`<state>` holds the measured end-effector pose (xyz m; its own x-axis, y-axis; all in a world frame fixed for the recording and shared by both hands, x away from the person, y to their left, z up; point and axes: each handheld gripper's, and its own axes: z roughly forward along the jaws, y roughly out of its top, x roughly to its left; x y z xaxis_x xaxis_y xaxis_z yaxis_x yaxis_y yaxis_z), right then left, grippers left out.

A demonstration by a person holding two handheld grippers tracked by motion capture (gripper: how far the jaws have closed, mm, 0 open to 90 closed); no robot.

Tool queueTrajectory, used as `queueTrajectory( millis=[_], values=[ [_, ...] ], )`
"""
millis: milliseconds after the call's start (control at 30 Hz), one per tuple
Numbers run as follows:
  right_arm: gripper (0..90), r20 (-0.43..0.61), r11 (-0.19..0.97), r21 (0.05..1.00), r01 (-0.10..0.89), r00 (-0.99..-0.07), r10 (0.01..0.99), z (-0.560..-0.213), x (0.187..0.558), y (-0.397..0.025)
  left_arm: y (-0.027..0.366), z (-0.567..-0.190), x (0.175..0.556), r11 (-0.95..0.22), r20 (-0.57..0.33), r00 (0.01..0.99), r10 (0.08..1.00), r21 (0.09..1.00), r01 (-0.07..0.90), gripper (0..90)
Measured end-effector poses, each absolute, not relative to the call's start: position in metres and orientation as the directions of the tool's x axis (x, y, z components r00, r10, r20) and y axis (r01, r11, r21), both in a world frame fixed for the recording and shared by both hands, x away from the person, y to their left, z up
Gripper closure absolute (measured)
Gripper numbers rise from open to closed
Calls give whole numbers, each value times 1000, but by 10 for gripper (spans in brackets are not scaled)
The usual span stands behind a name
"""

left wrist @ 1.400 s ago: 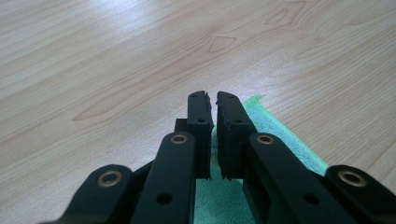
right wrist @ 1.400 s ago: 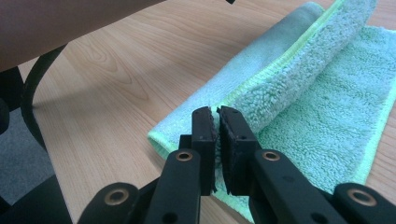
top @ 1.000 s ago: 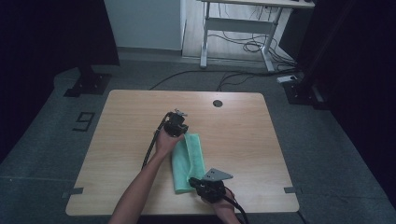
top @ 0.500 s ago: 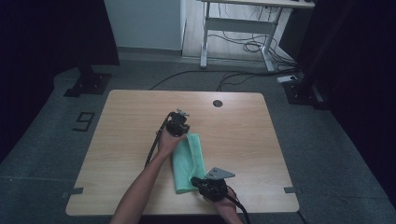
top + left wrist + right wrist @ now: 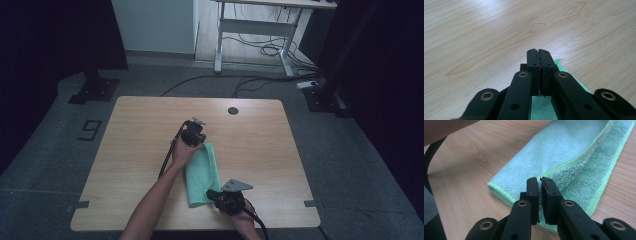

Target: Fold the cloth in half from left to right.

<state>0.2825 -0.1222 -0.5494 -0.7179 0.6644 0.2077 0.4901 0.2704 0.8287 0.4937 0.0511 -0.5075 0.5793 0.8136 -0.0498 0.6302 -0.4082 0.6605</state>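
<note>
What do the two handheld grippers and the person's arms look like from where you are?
Both are black. The left gripper has two flat rectangular jaws on slotted linkage bars with brass-coloured rivets; the right gripper is built the same way. In the high view the right gripper carries a grey three-cornered plate, and a black cable trails from the left one. The forearms are bare, no sleeves in sight.

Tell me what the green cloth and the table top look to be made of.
Cloth: likely microfibre terry; fuzzy looped pile on the underlayer, finer ribbed face on top, stitched lighter-green hem. Table: pale wood-grain surface with a soft sheen, knots and grain lines visible; whether solid wood or laminate can't be told.
</note>
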Motion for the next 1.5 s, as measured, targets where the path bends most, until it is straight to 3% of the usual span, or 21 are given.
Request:
queueTrajectory(
  millis=[300, 533, 700, 800, 1100, 1500],
  values=[
    [840, 216, 268, 822, 502, -711, 669, -551, 284, -125, 44, -516, 496, -428, -42, 585, 810, 640, 638, 874],
    [805, 222, 272, 813, 514, -707, 671, -551, 285, -126, 44, -516, 495, -419, -39, 577, 816, 649, 635, 787],
    [762, 225, 273, 811, 518, -707, 671, -551, 284, -128, 50, -508, 491, -409, -40, 577, 816, 666, 624, 677],
    [673, 228, 284, 803, 524, -711, 666, -551, 282, -130, 60, -499, 484, -408, -29, 581, 813, 684, 604, 636],
    [591, 204, 301, 795, 526, -700, 684, -552, 275, -135, 73, -491, 470, -379, -37, 571, 820, 713, 590, 549],
    [570, 183, 281, 797, 535, -656, 732, -547, 280, -147, 76, -491, 466, -389, -28, 574, 818, 709, 588, 529]
  ],
)
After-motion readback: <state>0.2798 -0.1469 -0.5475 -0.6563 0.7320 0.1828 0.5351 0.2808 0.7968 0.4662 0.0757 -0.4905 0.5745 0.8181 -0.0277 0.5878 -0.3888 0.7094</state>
